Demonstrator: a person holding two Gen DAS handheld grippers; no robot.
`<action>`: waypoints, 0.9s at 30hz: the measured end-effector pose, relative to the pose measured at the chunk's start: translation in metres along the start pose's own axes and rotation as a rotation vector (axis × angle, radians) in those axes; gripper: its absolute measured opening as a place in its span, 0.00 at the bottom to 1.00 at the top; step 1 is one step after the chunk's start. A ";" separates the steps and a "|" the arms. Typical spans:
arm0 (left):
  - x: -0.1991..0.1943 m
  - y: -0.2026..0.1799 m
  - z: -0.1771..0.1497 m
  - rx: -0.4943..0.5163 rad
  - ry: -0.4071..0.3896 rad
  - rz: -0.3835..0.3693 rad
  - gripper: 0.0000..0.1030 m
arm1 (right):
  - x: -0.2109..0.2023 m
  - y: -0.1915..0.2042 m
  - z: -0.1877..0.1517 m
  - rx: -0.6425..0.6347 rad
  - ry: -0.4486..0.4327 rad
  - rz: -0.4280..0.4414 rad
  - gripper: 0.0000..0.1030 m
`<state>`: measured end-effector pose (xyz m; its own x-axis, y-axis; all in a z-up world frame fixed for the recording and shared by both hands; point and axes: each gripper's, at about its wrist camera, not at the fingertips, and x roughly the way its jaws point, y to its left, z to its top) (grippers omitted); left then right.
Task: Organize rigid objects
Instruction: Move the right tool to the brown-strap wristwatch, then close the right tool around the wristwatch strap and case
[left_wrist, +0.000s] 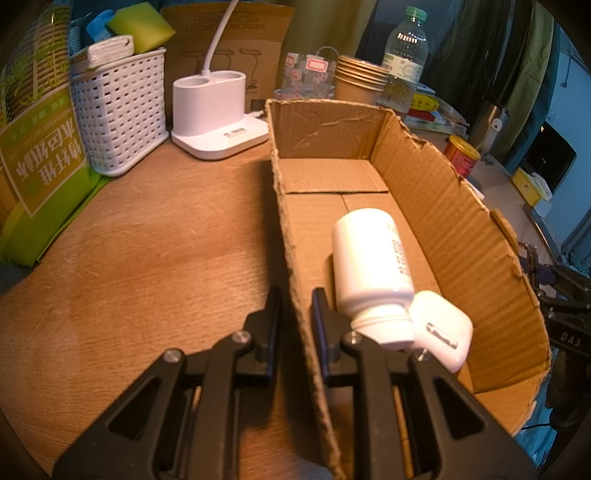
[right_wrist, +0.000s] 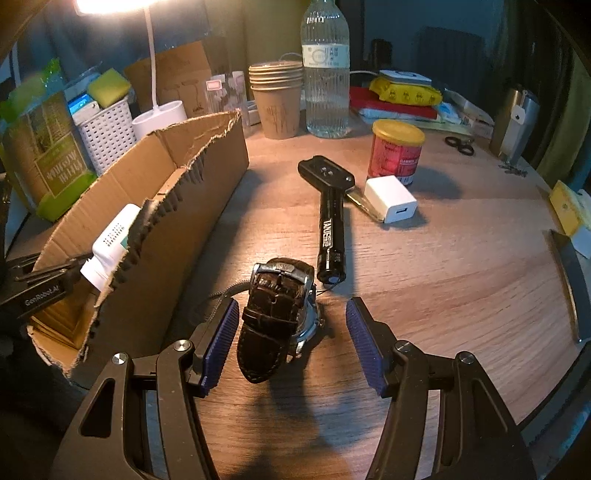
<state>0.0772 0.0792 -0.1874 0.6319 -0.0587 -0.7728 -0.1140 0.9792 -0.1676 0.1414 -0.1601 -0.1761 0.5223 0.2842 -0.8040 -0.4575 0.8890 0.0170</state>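
Note:
An open cardboard box lies on the wooden table; inside it are a white pill bottle on its side and a white earbud case. My left gripper is shut on the box's left wall. In the right wrist view the box is at the left with the bottle showing over its torn edge. My right gripper is open around a wristwatch with a dark leather strap on the table. A black flashlight and a white charger cube lie beyond it.
A white basket, white lamp base, stacked paper cups, a water bottle, a red can with yellow lid, green cartons, scissors and yellow packs stand around the table.

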 end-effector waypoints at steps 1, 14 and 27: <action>0.000 0.000 0.000 0.000 0.000 0.000 0.17 | 0.002 0.000 0.000 0.000 0.004 -0.001 0.62; 0.000 0.000 0.000 0.000 0.000 0.000 0.17 | 0.020 0.000 -0.002 0.007 0.038 -0.019 0.62; 0.000 0.000 0.000 0.000 0.000 0.000 0.17 | 0.018 0.001 -0.002 0.002 0.031 -0.020 0.45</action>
<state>0.0773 0.0791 -0.1874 0.6319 -0.0585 -0.7728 -0.1142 0.9792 -0.1675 0.1491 -0.1550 -0.1919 0.5091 0.2549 -0.8221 -0.4454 0.8953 0.0017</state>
